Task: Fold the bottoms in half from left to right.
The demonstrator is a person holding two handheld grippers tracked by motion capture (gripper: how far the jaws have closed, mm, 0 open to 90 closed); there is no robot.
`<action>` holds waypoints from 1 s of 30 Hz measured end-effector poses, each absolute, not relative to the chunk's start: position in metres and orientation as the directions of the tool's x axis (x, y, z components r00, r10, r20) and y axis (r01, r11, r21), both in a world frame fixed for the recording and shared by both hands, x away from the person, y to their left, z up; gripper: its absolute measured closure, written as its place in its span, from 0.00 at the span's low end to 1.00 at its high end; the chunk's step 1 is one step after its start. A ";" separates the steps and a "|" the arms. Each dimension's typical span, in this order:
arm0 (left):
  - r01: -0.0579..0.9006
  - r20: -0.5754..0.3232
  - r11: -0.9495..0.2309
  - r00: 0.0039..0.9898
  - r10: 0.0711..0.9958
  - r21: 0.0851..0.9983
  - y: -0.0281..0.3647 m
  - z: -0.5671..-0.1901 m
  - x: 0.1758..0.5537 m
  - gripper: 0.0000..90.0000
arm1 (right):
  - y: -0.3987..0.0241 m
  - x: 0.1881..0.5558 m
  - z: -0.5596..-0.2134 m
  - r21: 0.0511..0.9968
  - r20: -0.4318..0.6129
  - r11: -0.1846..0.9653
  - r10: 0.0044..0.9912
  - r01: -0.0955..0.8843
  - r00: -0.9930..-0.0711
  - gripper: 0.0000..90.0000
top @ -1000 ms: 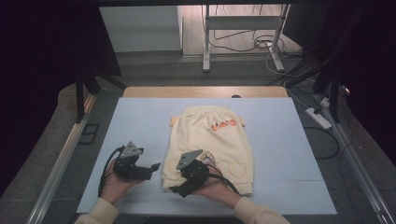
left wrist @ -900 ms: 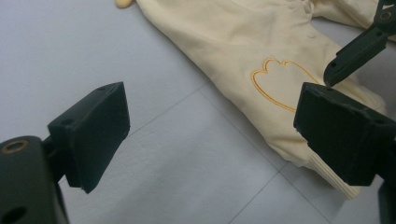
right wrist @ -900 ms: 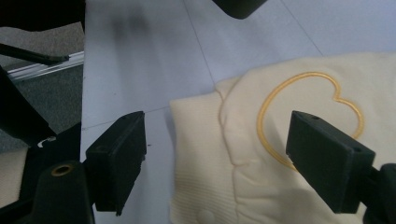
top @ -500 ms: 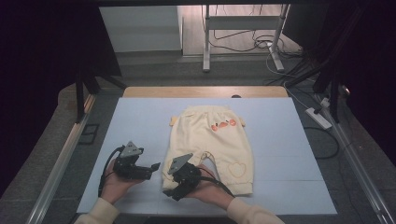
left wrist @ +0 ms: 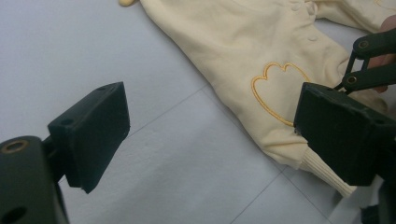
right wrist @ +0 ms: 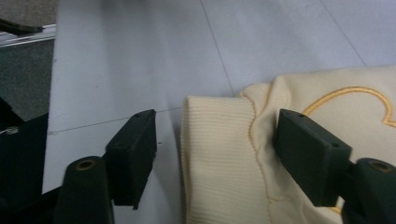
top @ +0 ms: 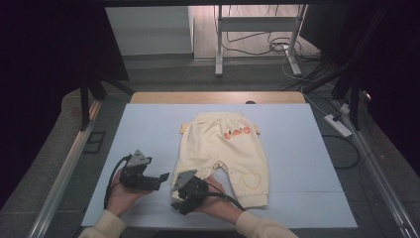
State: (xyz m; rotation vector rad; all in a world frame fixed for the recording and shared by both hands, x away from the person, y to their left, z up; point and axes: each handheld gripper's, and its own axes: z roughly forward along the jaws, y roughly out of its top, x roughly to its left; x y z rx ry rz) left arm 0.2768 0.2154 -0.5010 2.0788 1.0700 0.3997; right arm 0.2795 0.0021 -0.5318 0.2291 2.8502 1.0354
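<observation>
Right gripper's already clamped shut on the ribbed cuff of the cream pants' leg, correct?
Not yet. In the right gripper view the right gripper has been closing, but its jaws stand apart on either side of the ribbed cuff of the cream pants, pads not pressing it. The cuff lies between open jaws.

In the high view, the right gripper (top: 179, 204) covers the pants' (top: 225, 148) near left cuff.
</observation>
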 end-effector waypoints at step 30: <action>0.567 -0.086 -0.345 0.598 0.797 0.748 0.211 -0.499 0.299 0.13 | -0.010 0.284 -0.521 0.662 -0.079 0.741 0.220 0.114 -0.972 0.83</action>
